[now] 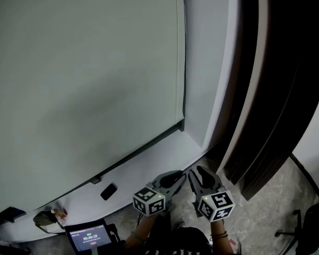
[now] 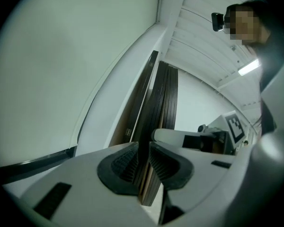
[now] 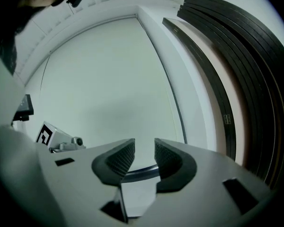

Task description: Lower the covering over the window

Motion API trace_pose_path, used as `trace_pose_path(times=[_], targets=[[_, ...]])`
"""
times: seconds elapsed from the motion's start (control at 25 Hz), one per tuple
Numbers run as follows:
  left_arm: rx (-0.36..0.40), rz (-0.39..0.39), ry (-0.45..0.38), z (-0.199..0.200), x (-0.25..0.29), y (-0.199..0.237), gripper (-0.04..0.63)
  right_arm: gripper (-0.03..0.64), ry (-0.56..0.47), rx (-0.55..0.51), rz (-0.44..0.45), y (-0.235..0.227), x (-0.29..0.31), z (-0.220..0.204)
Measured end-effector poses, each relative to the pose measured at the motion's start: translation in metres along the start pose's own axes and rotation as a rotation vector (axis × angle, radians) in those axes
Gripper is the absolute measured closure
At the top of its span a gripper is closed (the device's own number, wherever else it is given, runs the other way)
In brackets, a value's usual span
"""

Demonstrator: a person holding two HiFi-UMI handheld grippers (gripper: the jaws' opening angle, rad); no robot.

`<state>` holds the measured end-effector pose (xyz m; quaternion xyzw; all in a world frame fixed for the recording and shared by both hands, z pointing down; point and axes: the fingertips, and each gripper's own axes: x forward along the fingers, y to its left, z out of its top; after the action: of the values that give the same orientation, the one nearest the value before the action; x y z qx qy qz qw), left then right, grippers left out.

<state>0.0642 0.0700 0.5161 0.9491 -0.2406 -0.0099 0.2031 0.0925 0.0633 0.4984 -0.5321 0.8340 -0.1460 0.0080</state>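
Observation:
The pale grey window covering point(image 1: 80, 73) hangs flat over the window, and its dark bottom bar point(image 1: 141, 152) sits just above the white sill point(image 1: 154, 166). In the left gripper view the covering point(image 2: 61, 79) fills the left side; in the right gripper view the covering point(image 3: 109, 89) fills the middle. My left gripper point(image 1: 174, 180) and right gripper point(image 1: 203, 176) are side by side below the sill's right end, close to the window's lower right corner. The left gripper point(image 2: 143, 162) stands open with nothing between its pads. The right gripper point(image 3: 144, 155) is open too, also with nothing in it.
A dark ribbed door frame point(image 1: 276, 89) stands right of the window behind a white wall strip point(image 1: 207, 62). A small black object point(image 1: 108, 191) lies on the sill. A tablet with a lit screen point(image 1: 89, 237) is at bottom left, and a chair base point(image 1: 308, 217) at far right.

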Motion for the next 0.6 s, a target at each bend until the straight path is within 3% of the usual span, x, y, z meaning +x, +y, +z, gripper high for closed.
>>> trace_pose_path(times=[0.2, 0.6], targets=[[0.019, 0.028, -0.005, -0.001, -0.019, -0.02, 0.525, 0.499, -0.002, 0.012, 0.02, 0.015, -0.021, -0.005], [0.035, 0.064, -0.021, 0.001, -0.053, -0.018, 0.525, 0.499, -0.009, -0.001, 0.055, 0.049, -0.02, -0.006]])
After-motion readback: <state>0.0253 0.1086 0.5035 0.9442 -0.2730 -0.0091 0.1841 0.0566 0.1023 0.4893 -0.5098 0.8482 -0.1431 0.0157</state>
